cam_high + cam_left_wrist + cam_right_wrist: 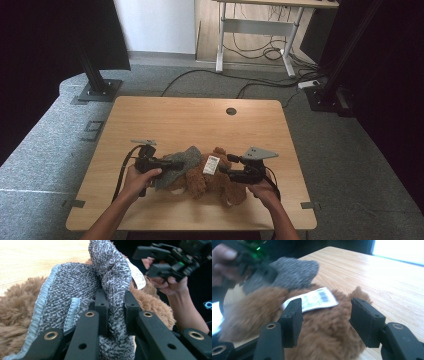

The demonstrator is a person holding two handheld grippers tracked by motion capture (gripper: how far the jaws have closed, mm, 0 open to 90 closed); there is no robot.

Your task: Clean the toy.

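Table [165, 115] from the high view: your brown plush toy [210, 181] lies near its front edge, between your left gripper [176, 163] and right gripper [226, 164]. Left gripper view: your jaws are clamped on a fold of the grey knitted garment [75, 287] draped over the plush. Right gripper view: your jaws stand wide around nothing, above the fur, the white barcode tag [314, 299] just beyond them.

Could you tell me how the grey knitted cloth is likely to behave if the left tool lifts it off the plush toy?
The grey knitted cloth will probably hang limp: it already folds and bunches where the left tool pinches it. It looks light, so the brown plush toy likely stays put. Its fuzzy weave may cling slightly to the fur.
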